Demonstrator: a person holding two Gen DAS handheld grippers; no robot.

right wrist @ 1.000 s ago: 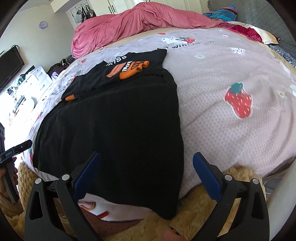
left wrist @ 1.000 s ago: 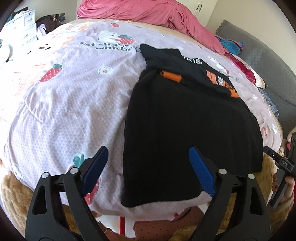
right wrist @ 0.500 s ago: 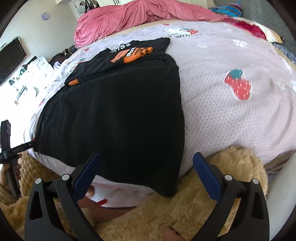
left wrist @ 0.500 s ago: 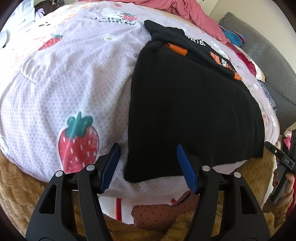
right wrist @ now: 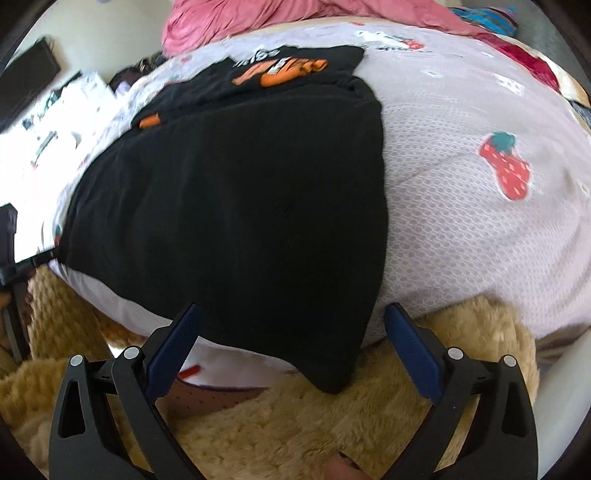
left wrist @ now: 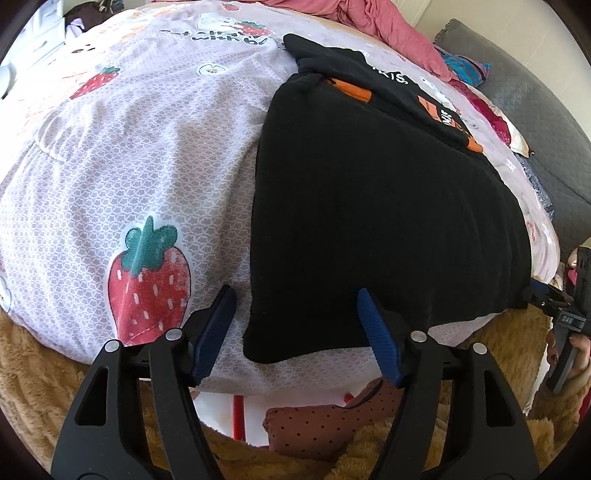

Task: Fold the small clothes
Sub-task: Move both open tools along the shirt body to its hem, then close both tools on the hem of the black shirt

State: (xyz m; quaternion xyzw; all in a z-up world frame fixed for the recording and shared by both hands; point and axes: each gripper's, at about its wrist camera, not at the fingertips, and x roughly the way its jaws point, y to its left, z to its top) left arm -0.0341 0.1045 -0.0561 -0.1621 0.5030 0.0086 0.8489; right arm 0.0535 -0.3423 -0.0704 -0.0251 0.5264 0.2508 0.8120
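Observation:
A black garment (left wrist: pixel 369 206) with orange print lies flat on the bed, its near hem hanging over the bed's front edge; it also shows in the right wrist view (right wrist: pixel 240 206). My left gripper (left wrist: pixel 295 321) is open, its jaws either side of the garment's near left corner, not closed on it. My right gripper (right wrist: pixel 291 332) is open, its jaws either side of the near right corner (right wrist: pixel 332 376), which hangs down. The right gripper also shows at the far right of the left wrist view (left wrist: pixel 565 314).
The bed has a lilac strawberry-print sheet (left wrist: pixel 129 166). A pink duvet (right wrist: pixel 295 14) is bunched at the far end. A tan fluffy blanket (right wrist: pixel 295 424) lies below the bed's front edge. A grey sofa (left wrist: pixel 535 110) stands to the right.
Both grippers have moved forward and down to the garment's near hem. The left jaws have narrowed a little around its left corner. The right view has swung nearer the right corner.

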